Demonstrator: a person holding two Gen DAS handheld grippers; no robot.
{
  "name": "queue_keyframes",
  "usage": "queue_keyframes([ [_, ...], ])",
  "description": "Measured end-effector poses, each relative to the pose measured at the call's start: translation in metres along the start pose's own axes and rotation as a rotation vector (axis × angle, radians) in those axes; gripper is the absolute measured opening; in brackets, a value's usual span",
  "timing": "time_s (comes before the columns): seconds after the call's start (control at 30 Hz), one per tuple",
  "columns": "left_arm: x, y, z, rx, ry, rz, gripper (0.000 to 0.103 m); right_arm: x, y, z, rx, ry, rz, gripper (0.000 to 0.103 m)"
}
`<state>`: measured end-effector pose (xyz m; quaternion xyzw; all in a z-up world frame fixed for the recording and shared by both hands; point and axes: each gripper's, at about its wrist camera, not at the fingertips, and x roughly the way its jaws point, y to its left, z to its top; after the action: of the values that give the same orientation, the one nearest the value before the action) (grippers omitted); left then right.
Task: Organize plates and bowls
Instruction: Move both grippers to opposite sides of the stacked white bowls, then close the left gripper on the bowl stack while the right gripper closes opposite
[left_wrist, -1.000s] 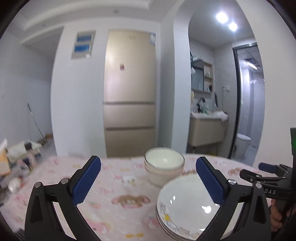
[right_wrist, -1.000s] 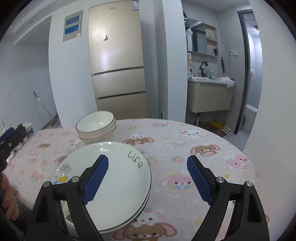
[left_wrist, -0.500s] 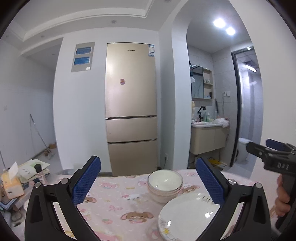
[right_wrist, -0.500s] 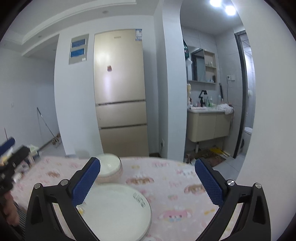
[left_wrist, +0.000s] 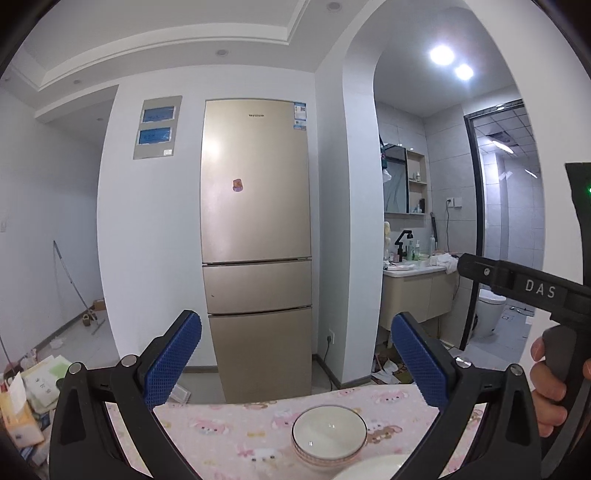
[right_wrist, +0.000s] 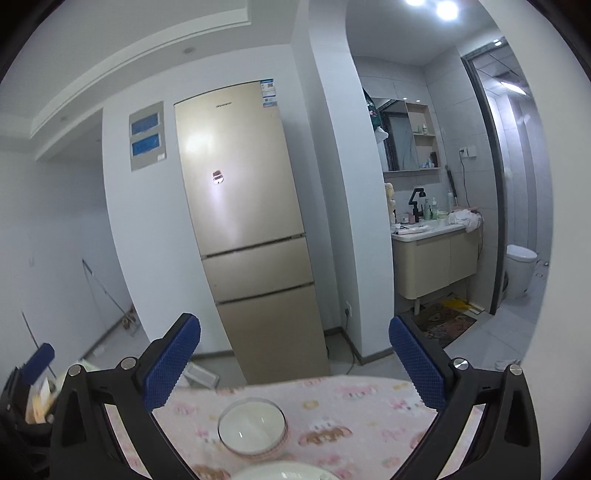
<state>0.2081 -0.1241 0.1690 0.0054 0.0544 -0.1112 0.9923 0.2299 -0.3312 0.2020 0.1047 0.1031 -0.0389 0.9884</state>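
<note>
White bowls (left_wrist: 328, 437) sit stacked on the tabletop (left_wrist: 229, 432) beside plates (left_wrist: 373, 469), both the left gripper (left_wrist: 295, 363) and right gripper (right_wrist: 293, 360) raised, wide open, empty; a blind descent could knock the stack.

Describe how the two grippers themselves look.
Both match: the left gripper and right gripper have black angular frames with silver bolts and blue textured pads. The right one's black body reads "DAS" in white and shows a green light. No cables visible.

Both grippers have black frames, silver screws and blue textured pads (left_wrist: 173, 360); the right gripper (left_wrist: 517, 284) bears white "DAS" letters.
</note>
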Motion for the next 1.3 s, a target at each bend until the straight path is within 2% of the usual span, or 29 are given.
queue_keyframes([
  [0.07,0.014,0.005,-0.002,-0.039,0.016,0.008,0.103,0.013,-0.004,0.002,0.032,0.0,-0.008,0.103],
  [0.13,0.035,0.015,-0.009,-0.109,0.058,-0.016,0.103,0.028,-0.01,-0.001,0.065,0.006,-0.005,0.103],
  [0.23,0.061,0.03,-0.031,-0.193,0.115,-0.034,0.103,0.05,-0.024,-0.018,0.1,0.034,-0.007,0.103],
  [0.33,0.091,0.036,-0.061,-0.162,0.222,-0.019,0.103,0.073,-0.035,-0.044,0.111,0.092,0.017,0.103],
  [0.4,0.107,0.038,-0.08,-0.147,0.28,-0.004,0.103,0.1,-0.039,-0.06,0.106,0.183,0.031,0.103],
  [0.47,0.127,0.044,-0.096,-0.175,0.369,-0.02,0.103,0.124,-0.041,-0.073,0.128,0.278,0.092,0.103],
  [0.6,0.162,0.059,-0.128,-0.295,0.537,-0.041,0.102,0.165,-0.04,-0.108,0.183,0.443,0.189,0.103],
  [0.67,0.174,0.063,-0.148,-0.352,0.614,-0.077,0.102,0.187,-0.039,-0.131,0.208,0.538,0.2,0.103],
  [0.73,0.185,0.069,-0.167,-0.428,0.685,-0.115,0.098,0.205,-0.042,-0.151,0.238,0.623,0.217,0.1],
  [0.77,0.188,0.07,-0.175,-0.464,0.71,-0.134,0.097,0.213,-0.044,-0.158,0.256,0.657,0.227,0.096],
  [0.93,0.204,0.077,-0.201,-0.603,0.808,-0.194,0.086,0.24,-0.055,-0.198,0.356,0.8,0.269,0.089],
  [1.1,0.209,0.081,-0.217,-0.686,0.869,-0.242,0.076,0.253,-0.056,-0.22,0.386,0.876,0.277,0.078],
  [1.2,0.21,0.079,-0.222,-0.697,0.897,-0.261,0.062,0.257,-0.056,-0.227,0.392,0.893,0.279,0.077],
  [1.3,0.212,0.082,-0.227,-0.727,0.916,-0.275,0.059,0.26,-0.055,-0.232,0.402,0.91,0.295,0.076],
])
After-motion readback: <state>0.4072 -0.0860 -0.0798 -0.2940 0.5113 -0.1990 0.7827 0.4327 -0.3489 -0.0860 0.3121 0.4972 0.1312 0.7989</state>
